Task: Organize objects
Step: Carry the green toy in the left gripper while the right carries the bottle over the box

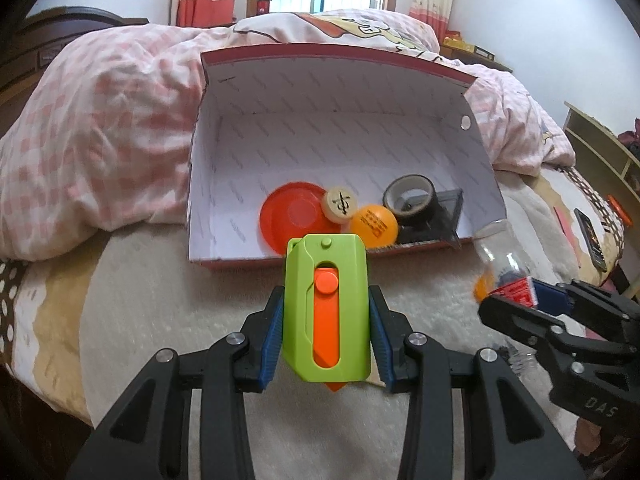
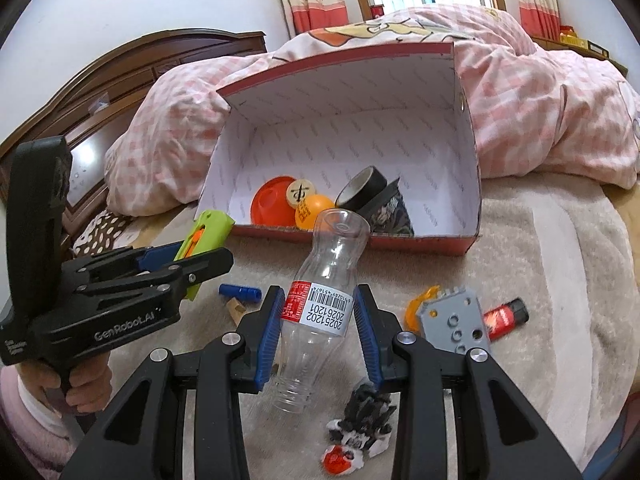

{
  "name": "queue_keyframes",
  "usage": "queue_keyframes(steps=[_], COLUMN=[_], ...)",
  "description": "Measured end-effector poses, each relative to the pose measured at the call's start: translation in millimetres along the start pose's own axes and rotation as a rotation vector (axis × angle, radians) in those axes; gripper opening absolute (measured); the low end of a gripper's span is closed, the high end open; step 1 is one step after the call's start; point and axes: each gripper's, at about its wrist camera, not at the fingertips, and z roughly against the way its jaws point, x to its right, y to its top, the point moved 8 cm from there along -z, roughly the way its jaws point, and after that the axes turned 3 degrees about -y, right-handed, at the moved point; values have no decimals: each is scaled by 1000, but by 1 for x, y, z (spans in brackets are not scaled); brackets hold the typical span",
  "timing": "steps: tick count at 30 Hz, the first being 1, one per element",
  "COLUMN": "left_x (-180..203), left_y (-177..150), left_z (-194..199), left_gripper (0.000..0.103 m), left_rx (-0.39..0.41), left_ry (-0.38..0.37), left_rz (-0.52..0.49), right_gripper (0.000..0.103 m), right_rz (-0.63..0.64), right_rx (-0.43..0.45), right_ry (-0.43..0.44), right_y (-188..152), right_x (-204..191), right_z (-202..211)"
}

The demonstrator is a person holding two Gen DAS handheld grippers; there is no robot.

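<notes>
Your left gripper [image 1: 326, 316] pinches a green toy [image 1: 325, 304]; your right gripper [image 2: 318, 328] clamps a clear bottle [image 2: 320, 304], which may slip before reaching the box [image 2: 468, 184].

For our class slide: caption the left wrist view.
Left gripper holds a green-and-orange toy before the open shoebox.

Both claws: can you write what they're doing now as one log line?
left claw: shut on green toy | right claw: shut on clear bottle | shoebox: open, ahead of both
</notes>
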Motion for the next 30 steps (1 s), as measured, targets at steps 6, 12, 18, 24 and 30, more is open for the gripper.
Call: queue_keyframes(steps=[6,12,18,24,30], left_x=[1,-1,-8,-12,-17], left_y=[16,43,69,85,97], left_z=[-6,-9,-22,-40,-53], left_gripper=[39,39,39,39,39], left_rx=[12,47,63,61,61], left_ry=[-3,7,28,36,52], left_rz=[-12,-30,-41,-40,-47], right_gripper=[37,37,37,37,37], right_rz=[10,25,40,65,82], right_rx=[16,33,47,55,52], right_ry=[-13,-37,-61,-84,-83], right_y=[17,36,59,80,89], right_x=[7,16,27,36,37], right_z=[-1,-5,-16,-28,-38])
